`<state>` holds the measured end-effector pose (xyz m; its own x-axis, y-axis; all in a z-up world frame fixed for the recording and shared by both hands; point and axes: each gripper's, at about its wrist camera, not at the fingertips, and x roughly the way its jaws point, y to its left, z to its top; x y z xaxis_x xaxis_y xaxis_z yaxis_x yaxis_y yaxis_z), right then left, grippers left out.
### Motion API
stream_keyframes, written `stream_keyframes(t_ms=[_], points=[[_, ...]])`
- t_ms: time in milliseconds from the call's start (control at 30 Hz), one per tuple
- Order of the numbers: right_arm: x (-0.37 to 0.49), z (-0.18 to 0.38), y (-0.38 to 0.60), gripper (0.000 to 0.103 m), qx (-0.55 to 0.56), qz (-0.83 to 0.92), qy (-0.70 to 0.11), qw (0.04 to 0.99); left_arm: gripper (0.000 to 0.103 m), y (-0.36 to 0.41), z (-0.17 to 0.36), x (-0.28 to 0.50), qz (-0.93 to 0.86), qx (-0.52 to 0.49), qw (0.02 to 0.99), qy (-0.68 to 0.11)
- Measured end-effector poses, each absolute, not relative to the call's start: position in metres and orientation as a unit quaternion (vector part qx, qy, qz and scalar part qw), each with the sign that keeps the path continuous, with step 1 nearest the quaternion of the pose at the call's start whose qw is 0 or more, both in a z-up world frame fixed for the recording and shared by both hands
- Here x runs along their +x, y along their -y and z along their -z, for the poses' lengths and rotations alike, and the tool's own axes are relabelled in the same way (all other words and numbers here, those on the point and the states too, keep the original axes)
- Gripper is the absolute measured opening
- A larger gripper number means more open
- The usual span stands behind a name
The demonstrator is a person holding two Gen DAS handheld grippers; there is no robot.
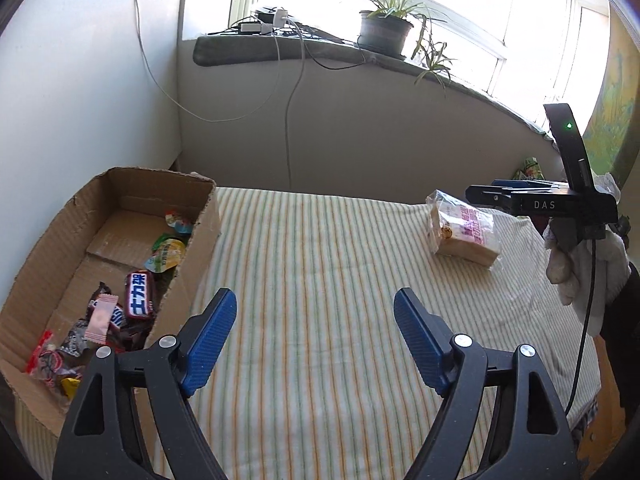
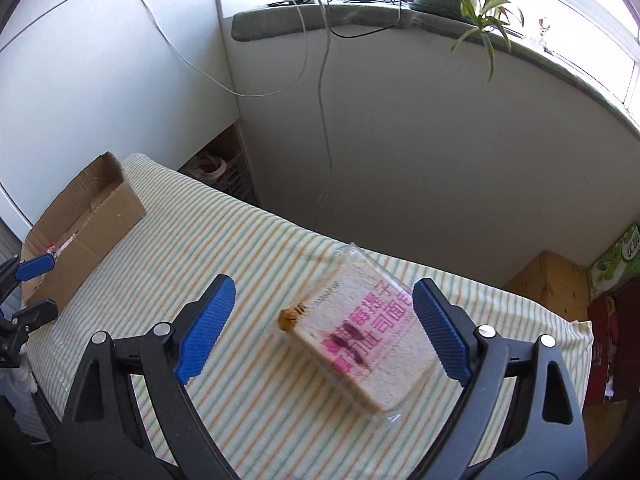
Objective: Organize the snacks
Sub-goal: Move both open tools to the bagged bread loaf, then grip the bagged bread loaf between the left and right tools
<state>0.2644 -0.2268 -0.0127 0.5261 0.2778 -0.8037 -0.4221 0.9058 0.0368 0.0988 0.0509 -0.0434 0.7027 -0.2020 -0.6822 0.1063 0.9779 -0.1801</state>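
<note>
A clear bag of sliced bread point(image 2: 360, 344) with pink print lies on the striped cloth; it also shows at the far right in the left wrist view point(image 1: 464, 228). My right gripper point(image 2: 324, 312) is open just above it, with the bag between the fingers and nearer the right one. An open cardboard box point(image 1: 120, 196) at the left holds several wrapped snacks, among them a brown chocolate bar point(image 1: 139, 296) and a jelly cup point(image 1: 166, 254). My left gripper point(image 1: 316, 312) is open and empty over the cloth, right of the box.
The striped cloth point(image 1: 320, 260) covers the table. A grey wall and a windowsill with a potted plant point(image 1: 384, 28) and cables stand behind. A wooden crate point(image 2: 548, 284) and a green carton point(image 2: 616, 264) sit past the table's right end.
</note>
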Motion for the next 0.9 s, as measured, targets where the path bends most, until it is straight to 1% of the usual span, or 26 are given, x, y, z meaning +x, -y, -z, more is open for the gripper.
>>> stream_keyframes(t_ms=[333,567,667,767,833,900], points=[[0.301,0.043,0.265,0.093,-0.063,-0.198,-0.495,0.844,0.081,0.011,0.062,0.117,0.131,-0.072,0.907,-0.393],[0.312,0.058,0.271,0.092,-0.033,-0.218,-0.518,0.826,0.081,0.036,0.070,0.128,0.152,-0.076,0.900,-0.401],[0.307,0.059,0.268,0.089,-0.039,-0.220,-0.521,0.824,0.081,0.042,0.075,0.134,0.160,-0.081,0.896,-0.406],[0.299,0.058,0.271,0.081,-0.029,-0.230,-0.528,0.817,0.080,0.047,0.081,0.139,0.165,-0.088,0.892,-0.412],[0.293,0.059,0.273,0.074,-0.022,-0.239,-0.533,0.811,0.080,0.051,0.085,0.142,0.168,-0.090,0.890,-0.415],[0.286,0.059,0.273,0.070,-0.015,-0.250,-0.541,0.803,0.079,0.053,0.088,0.147,0.174,-0.096,0.887,-0.418]])
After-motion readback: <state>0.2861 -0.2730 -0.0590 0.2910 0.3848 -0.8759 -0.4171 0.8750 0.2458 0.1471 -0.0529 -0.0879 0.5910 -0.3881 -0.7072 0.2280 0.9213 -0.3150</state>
